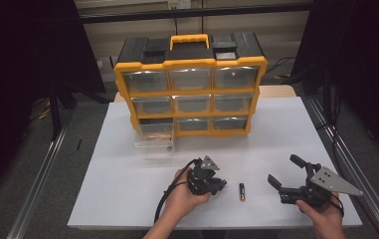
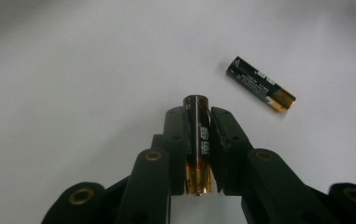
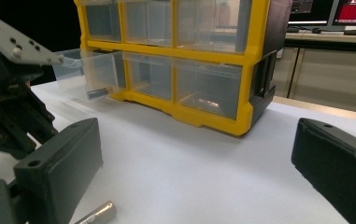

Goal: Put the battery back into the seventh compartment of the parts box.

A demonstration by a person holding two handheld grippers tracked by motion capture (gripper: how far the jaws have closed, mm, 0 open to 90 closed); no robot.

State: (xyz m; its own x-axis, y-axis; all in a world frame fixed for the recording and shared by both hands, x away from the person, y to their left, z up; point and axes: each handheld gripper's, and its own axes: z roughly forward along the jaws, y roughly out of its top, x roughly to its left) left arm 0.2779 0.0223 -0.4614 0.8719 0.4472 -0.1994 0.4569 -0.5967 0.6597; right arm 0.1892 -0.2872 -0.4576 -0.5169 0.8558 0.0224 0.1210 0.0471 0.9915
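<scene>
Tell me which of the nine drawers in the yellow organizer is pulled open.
The bottom-left drawer as the high view shows it: it juts onto the white table, while the other eight sit flush in the yellow organizer.

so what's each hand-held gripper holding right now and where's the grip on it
The left hand-held gripper clamps a battery across its side, along most of its length. The right hand-held gripper is open and holds nothing.

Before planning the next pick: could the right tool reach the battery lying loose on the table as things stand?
Probably yes: the right tool stands open beside the loose battery, with bare table between them.
</scene>
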